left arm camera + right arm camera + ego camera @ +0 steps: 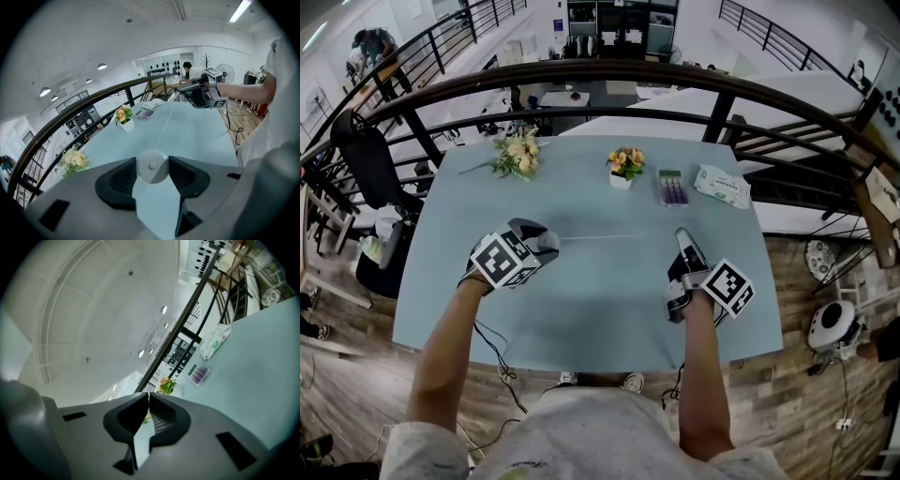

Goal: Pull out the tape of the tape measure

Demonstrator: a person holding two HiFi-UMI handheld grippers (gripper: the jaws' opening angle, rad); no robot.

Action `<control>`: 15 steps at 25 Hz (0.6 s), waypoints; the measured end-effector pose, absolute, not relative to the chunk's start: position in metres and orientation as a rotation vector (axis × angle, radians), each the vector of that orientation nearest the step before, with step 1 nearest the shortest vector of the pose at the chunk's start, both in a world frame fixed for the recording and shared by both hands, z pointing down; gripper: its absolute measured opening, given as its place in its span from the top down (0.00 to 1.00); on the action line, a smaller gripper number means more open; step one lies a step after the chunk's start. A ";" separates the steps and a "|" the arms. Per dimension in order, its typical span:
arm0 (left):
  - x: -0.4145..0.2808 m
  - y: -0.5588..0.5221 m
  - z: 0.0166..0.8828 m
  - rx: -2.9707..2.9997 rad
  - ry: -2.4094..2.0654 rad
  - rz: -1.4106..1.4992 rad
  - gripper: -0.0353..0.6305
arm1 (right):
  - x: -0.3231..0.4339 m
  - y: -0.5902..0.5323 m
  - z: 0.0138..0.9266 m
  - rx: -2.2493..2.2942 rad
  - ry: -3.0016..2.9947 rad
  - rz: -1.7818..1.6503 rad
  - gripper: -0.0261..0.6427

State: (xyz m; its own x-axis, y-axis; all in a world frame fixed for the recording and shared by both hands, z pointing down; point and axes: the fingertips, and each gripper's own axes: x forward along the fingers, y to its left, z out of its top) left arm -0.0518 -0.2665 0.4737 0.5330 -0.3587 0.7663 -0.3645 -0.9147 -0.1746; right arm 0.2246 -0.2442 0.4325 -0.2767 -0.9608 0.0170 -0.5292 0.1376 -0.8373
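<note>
The white round tape measure case sits between the pads of my left gripper, which is shut on it. In the head view that left gripper is at the table's left middle. A thin pale tape runs from it rightward over the table to my right gripper. The same tape shows as a fine line leading to the right gripper in the left gripper view. In its own view the right gripper has its jaws pressed together on the tape's end.
On the pale blue table stand a small flower pot, a loose bouquet, a purple-keyed calculator and a wipes pack. A dark railing curves behind it. A black chair stands at left.
</note>
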 end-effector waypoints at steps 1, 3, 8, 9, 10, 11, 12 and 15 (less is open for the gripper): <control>-0.052 -0.267 0.475 2.744 -0.648 1.369 0.62 | 0.225 -0.244 0.434 -1.427 1.877 -1.035 0.94; -0.051 -0.267 0.477 2.742 -0.650 1.370 0.62 | 0.225 -0.244 0.437 -1.429 1.876 -1.039 0.94; -0.049 -0.268 0.480 2.742 -0.653 1.384 0.62 | 0.227 -0.244 0.441 -1.443 1.878 -1.047 0.94; -0.049 -0.267 0.481 2.743 -0.652 1.385 0.62 | 0.227 -0.243 0.442 -1.449 1.880 -1.046 0.94; -0.048 -0.267 0.483 2.745 -0.651 1.386 0.62 | 0.228 -0.242 0.444 -1.457 1.883 -1.046 0.94; -0.048 -0.267 0.484 2.745 -0.651 1.387 0.62 | 0.227 -0.241 0.445 -1.465 1.885 -1.046 0.94; -0.048 -0.267 0.486 2.744 -0.653 1.389 0.62 | 0.227 -0.241 0.447 -1.472 1.886 -1.047 0.94; -0.048 -0.268 0.489 2.740 -0.657 1.397 0.62 | 0.227 -0.240 0.454 -1.490 1.888 -1.059 0.94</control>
State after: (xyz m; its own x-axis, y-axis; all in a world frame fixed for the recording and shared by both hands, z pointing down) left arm -0.0481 -0.2681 0.4894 0.5181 -0.3656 0.7733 -0.3622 -0.9128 -0.1888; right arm 0.2268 -0.2400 0.4537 -0.2698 -0.9600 0.0747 -0.5643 0.0948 -0.8201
